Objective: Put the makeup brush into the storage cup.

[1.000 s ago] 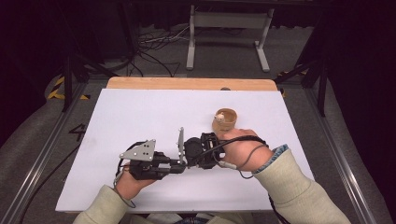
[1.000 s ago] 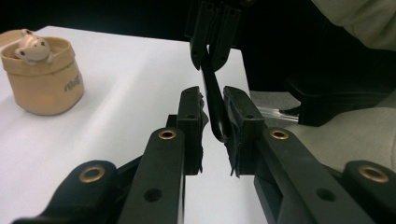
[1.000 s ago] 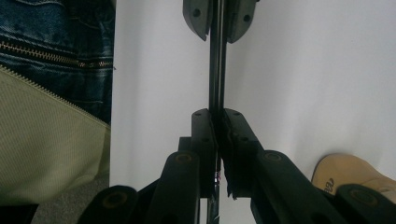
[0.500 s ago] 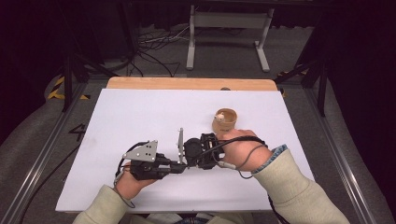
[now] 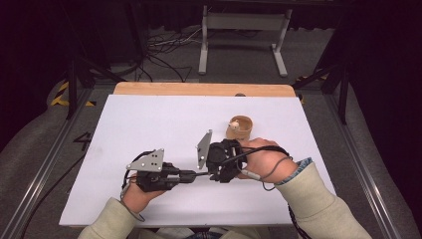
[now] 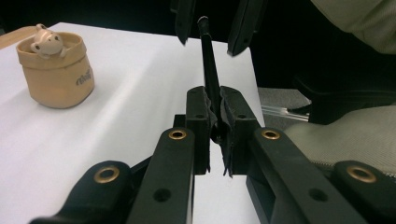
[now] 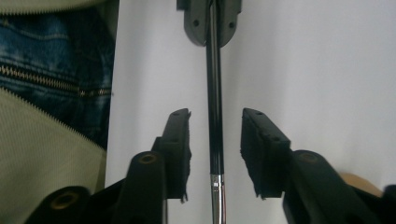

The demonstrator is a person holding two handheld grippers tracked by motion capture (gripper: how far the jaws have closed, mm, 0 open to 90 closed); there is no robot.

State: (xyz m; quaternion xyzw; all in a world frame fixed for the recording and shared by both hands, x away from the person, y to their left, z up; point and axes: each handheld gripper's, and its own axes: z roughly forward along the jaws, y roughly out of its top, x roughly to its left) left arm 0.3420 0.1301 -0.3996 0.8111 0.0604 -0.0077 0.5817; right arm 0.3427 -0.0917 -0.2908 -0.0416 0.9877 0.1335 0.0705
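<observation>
A thin black rod with a silver end (image 7: 214, 93) lies level just above the white table. My left gripper (image 6: 215, 121) is shut on one end of it, and in the high view that gripper (image 5: 191, 175) points right. My right gripper (image 7: 215, 135) faces it from the right (image 5: 208, 172). Its jaws have just been opening and now stand apart on either side of the rod (image 6: 208, 70), with neither pad touching it. A tan pot (image 5: 240, 128) holding a small pale figure (image 6: 45, 43) stands behind the right hand.
The white table top (image 5: 149, 119) has a wooden strip (image 5: 199, 89) along its far edge. Beyond it, cables and a grey metal stand (image 5: 244, 30) sit on the floor. Dark rails run along both sides of the table.
My right gripper has edged slightly to the right, away from the left one. The left gripper and the pot have stayed where they were.
</observation>
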